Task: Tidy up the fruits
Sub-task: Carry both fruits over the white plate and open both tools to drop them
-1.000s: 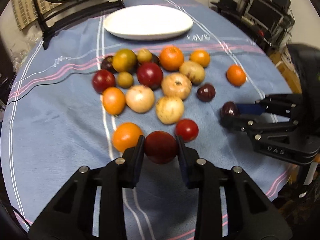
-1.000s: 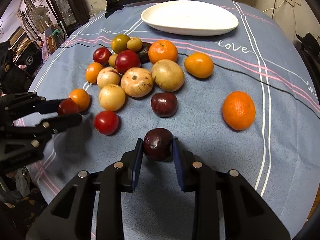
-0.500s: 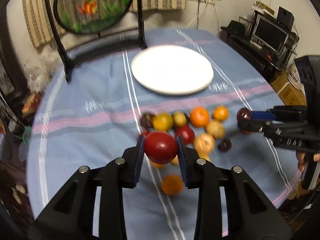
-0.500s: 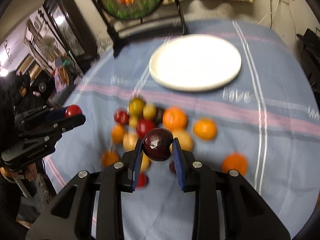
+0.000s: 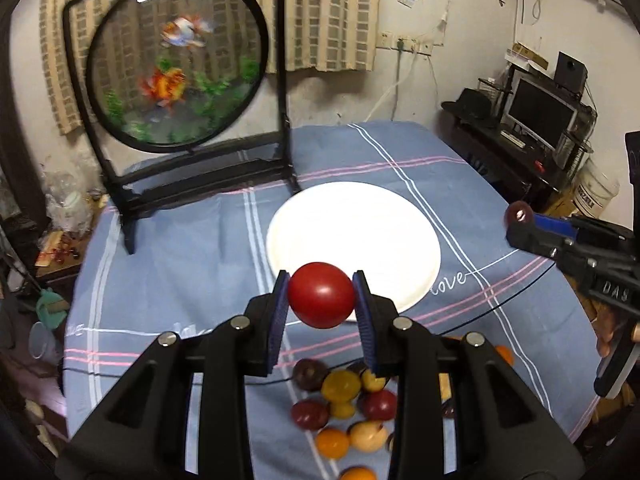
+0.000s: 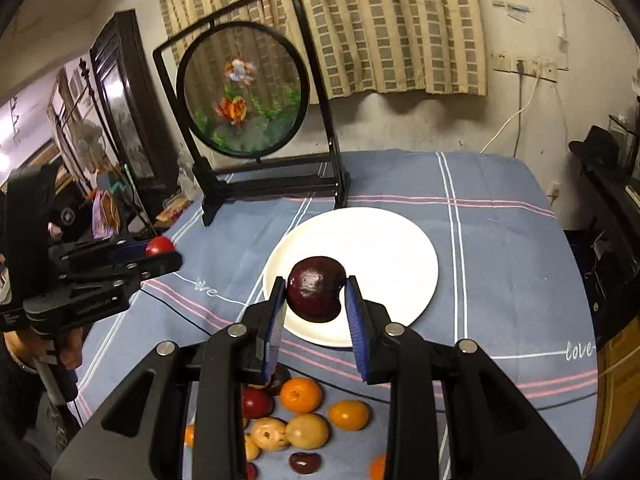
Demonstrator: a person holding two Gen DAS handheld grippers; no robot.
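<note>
- The left claw (image 5: 321, 295) stays clamped on a red tomato (image 5: 321, 294), and since a second ago it has risen from table level to hang in the air over the near rim of the plate.
- The right claw (image 6: 315, 290) likewise keeps its grip on a dark plum (image 6: 316, 289), lifted off the cloth and now held above the plate's near edge.
- The pile of loose fruit (image 6: 304, 420), which lay ahead of both claws a second ago, now sits below and behind their tips on the blue tablecloth (image 6: 500, 240).
- The white plate (image 5: 392, 216), earlier far up the table, is now just beyond the claws, with nothing on it.
- Farther back stands a round fish picture in a black stand (image 5: 176, 68), by the curtained wall.
</note>
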